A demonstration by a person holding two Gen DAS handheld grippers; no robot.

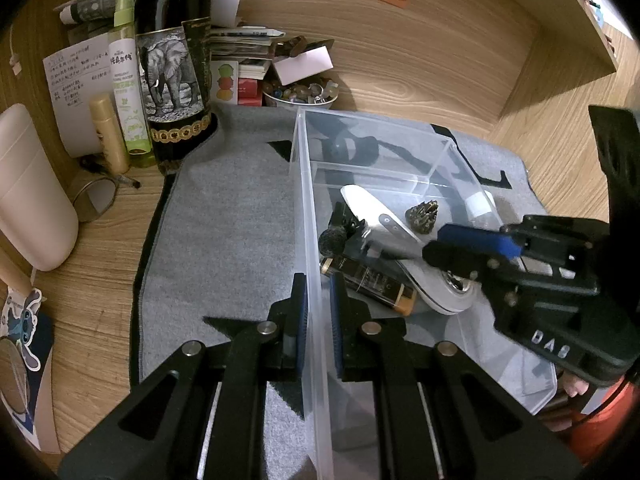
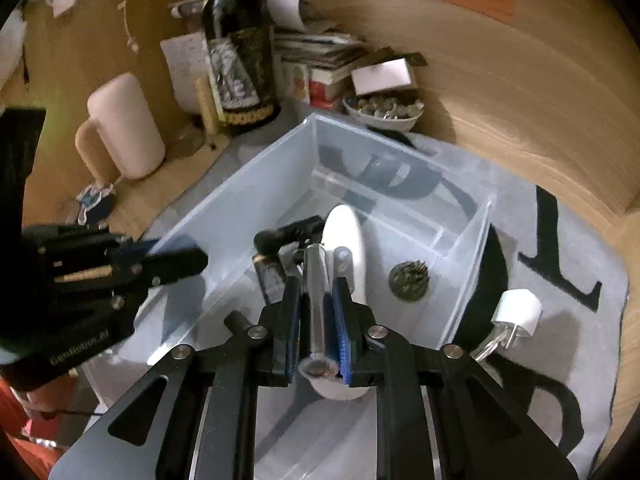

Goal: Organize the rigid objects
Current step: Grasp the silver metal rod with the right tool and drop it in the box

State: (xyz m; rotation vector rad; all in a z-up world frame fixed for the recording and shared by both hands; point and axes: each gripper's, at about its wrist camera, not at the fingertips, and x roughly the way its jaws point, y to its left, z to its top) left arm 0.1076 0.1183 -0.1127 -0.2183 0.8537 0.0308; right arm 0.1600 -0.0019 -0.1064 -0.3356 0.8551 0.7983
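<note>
The right gripper clamps a slim, clear glass tube above the translucent bin.

"das" on right hand-held gripper; "repellent floral water" on green spray btl.

A plastic bin was set on a mat atop a wooden desk. Inside the bin, a microphone was lain at nine o'clock of a spiky ornament, with a small bottle at six o'clock of the microphone. A wine bottle was stood at eleven o'clock of the bin, and a bowl of stones at twelve.
</note>
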